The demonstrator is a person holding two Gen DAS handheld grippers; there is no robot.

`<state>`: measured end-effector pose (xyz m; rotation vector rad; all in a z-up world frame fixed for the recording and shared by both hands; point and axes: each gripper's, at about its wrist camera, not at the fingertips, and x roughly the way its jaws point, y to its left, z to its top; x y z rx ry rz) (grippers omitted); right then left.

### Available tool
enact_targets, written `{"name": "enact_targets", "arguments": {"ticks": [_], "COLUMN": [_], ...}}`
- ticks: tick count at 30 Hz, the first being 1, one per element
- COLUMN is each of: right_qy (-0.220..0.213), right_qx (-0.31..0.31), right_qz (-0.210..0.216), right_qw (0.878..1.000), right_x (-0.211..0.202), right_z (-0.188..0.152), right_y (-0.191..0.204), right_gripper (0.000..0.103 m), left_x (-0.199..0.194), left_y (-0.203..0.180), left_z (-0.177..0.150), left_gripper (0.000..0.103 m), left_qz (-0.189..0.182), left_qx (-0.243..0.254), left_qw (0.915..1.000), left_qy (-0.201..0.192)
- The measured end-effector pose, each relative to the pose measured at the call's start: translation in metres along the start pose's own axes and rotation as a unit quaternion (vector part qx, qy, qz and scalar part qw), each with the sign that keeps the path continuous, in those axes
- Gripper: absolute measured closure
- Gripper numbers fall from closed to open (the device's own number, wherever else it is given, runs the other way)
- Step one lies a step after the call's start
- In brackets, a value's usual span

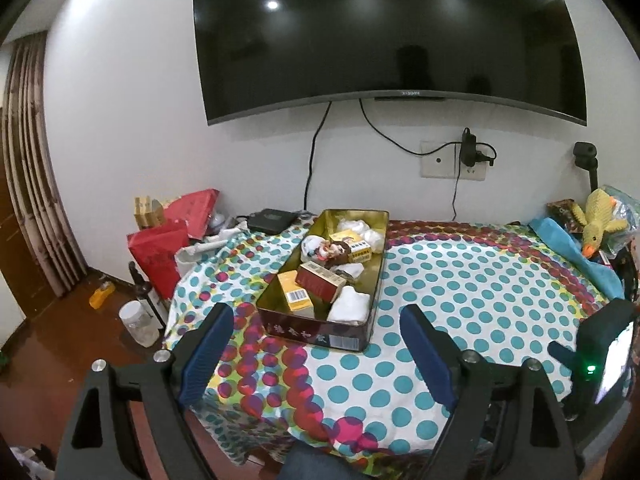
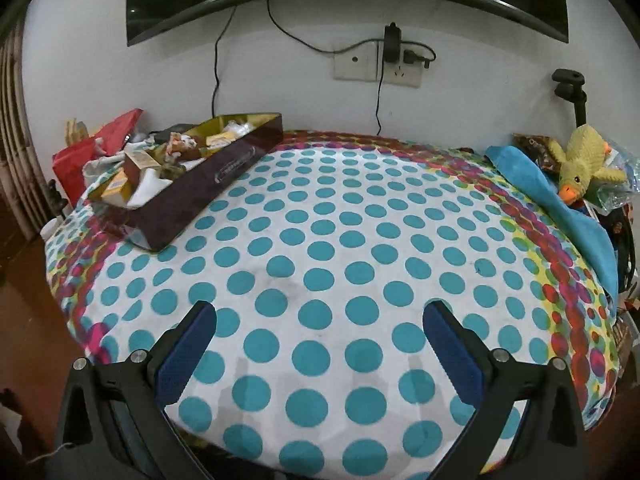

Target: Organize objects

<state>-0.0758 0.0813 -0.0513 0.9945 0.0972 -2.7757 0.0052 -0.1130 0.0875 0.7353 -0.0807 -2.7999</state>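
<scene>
In the left wrist view, the left gripper (image 1: pixel 316 334) is seen from behind, its blue-padded fingers (image 1: pixel 208 344) spread wide with nothing held between them. Just ahead of the fingertips, an open tin (image 1: pixel 348 342) sits on a table covered with a polka-dot cloth (image 1: pixel 460 288). The tin is filled with small boxes (image 1: pixel 320 280) and white cloths (image 1: pixel 349 304), laid loosely together. A dark television (image 1: pixel 384 32) is mounted on the white wall behind, with cables hanging to a socket (image 1: pixel 452 160). Red bags (image 1: pixel 160 256) are stacked at the table's left edge, and a yellow plush duck (image 1: pixel 596 224) lies on a blue cloth (image 1: pixel 576 256) at the far right.

In the right wrist view, the right gripper (image 2: pixel 320 324) is also held open and empty, over bare polka-dot cloth (image 2: pixel 320 216). The tin (image 2: pixel 224 176) is seen well apart, at the far left of the table. The duck (image 2: pixel 580 168) lies at the right edge.
</scene>
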Motion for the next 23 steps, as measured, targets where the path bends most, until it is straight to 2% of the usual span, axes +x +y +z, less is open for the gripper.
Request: {"name": "enact_targets", "arguments": {"ticks": [5, 7, 14, 21, 23], "right_qy": [-0.026, -0.027, -0.004, 0.004, 0.002], "right_qx": [-0.004, -0.001, -0.004, -0.002, -0.003], "right_qz": [0.001, 0.006, 0.006, 0.008, 0.008], "right_qw": [1.000, 1.000, 1.000, 1.000, 1.000], "right_x": [-0.018, -0.018, -0.003, 0.002, 0.001], "right_z": [0.004, 0.005, -0.007, -0.012, -0.012], "right_y": [-0.003, -0.004, -0.002, -0.003, -0.002], "right_gripper": [0.000, 0.000, 0.000, 0.000, 0.000], "left_x": [0.000, 0.002, 0.009, 0.011, 0.012], "left_y": [0.001, 0.000, 0.000, 0.001, 0.004], "left_z": [-0.001, -0.001, -0.004, -0.007, -0.006], "left_gripper": [0.015, 0.015, 0.015, 0.015, 0.015], "left_qz": [0.002, -0.010, -0.020, -0.002, -0.008], "left_qx": [-0.013, -0.016, -0.027, -0.027, -0.033], "left_qw": [0.9999, 0.9998, 0.9994, 0.9996, 0.9993], "left_qy": [0.008, 0.008, 0.010, 0.010, 0.015]}}
